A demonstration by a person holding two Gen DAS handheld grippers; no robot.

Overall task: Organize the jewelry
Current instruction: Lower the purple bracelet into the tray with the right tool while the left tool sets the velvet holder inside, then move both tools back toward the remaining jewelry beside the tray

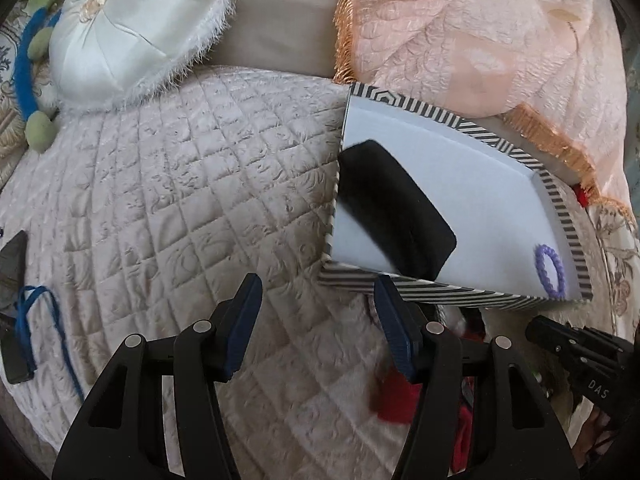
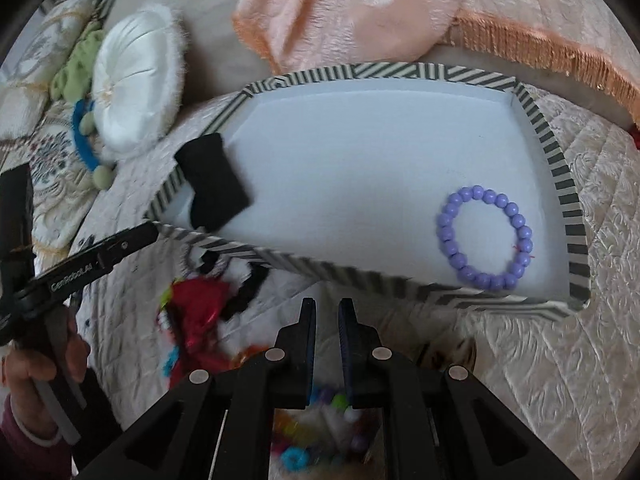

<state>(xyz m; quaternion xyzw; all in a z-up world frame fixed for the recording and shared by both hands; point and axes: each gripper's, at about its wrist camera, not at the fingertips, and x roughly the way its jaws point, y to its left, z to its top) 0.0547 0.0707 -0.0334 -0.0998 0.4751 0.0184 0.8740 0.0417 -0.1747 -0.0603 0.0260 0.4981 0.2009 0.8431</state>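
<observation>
A striped tray (image 1: pixel 440 290) with a white floor lies on the quilted bed. A black velvet piece (image 1: pixel 396 216) rests at its left end, leaning over the rim (image 2: pixel 216 184). A purple bead bracelet (image 2: pixel 486 238) lies flat in the tray's right corner (image 1: pixel 550 270). My left gripper (image 1: pixel 318 284) is open and empty, just short of the tray's near left corner. My right gripper (image 2: pixel 327 305) is shut with nothing between its fingers, in front of the tray's near rim. Below it sits a blurred pile of coloured beads (image 2: pixel 316 436) and a red trinket (image 2: pixel 198 308).
A white round cushion (image 1: pixel 132 28) and a peach fringed blanket (image 1: pixel 480 40) lie behind the tray. A blue cord with green balls (image 1: pixel 24 68) is at the far left, and a blue string (image 1: pixel 28 320) on a dark object sits nearer. A person's hand (image 2: pixel 28 376) holds the left tool.
</observation>
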